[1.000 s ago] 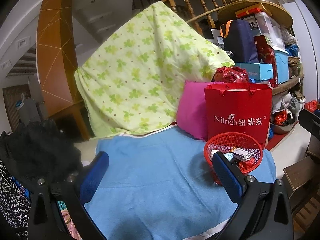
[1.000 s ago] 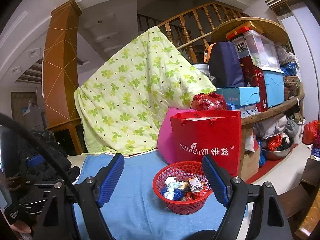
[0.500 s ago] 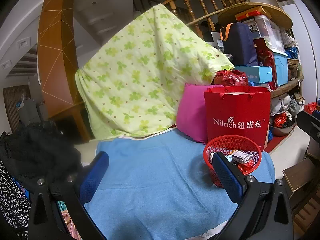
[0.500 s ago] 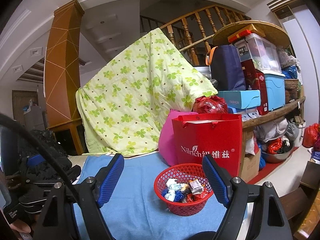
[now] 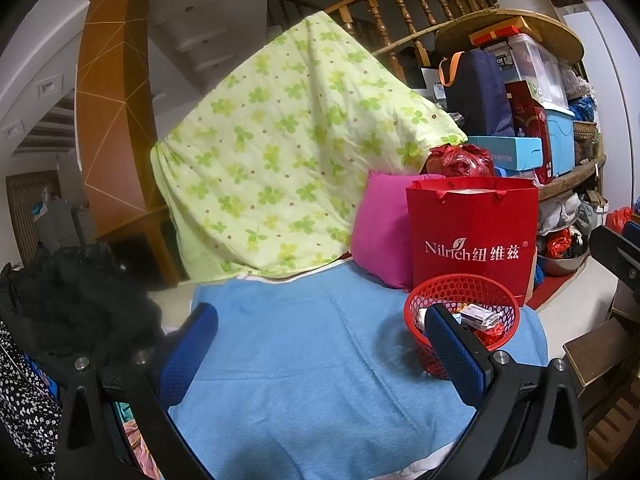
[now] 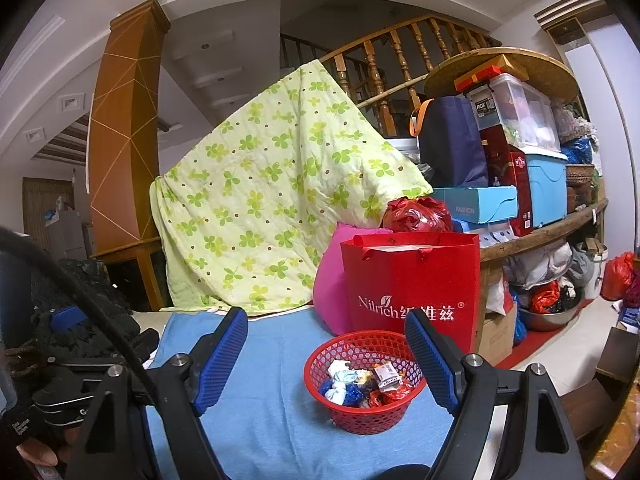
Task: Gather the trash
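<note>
A red mesh basket (image 6: 362, 412) sits on the blue cloth (image 6: 272, 404) and holds several crumpled wrappers and paper scraps (image 6: 362, 382). It also shows at the right in the left wrist view (image 5: 492, 292), partly behind the right finger. My left gripper (image 5: 320, 344) is open and empty above the cloth, left of the basket. My right gripper (image 6: 326, 356) is open and empty, held above and in front of the basket. The left gripper also shows at the left edge of the right wrist view (image 6: 72, 316).
A red Nilrich paper bag (image 6: 412, 288) stands right behind the basket, with a pink cushion (image 6: 332, 292) beside it. A green clover quilt (image 6: 272, 208) hangs at the back. Stacked boxes and bags (image 6: 516, 168) fill the right. Black fabric (image 5: 68, 304) lies at the left.
Both views have drifted slightly; the basket sits a little lower in the right wrist view. Both grippers stay open and empty.
</note>
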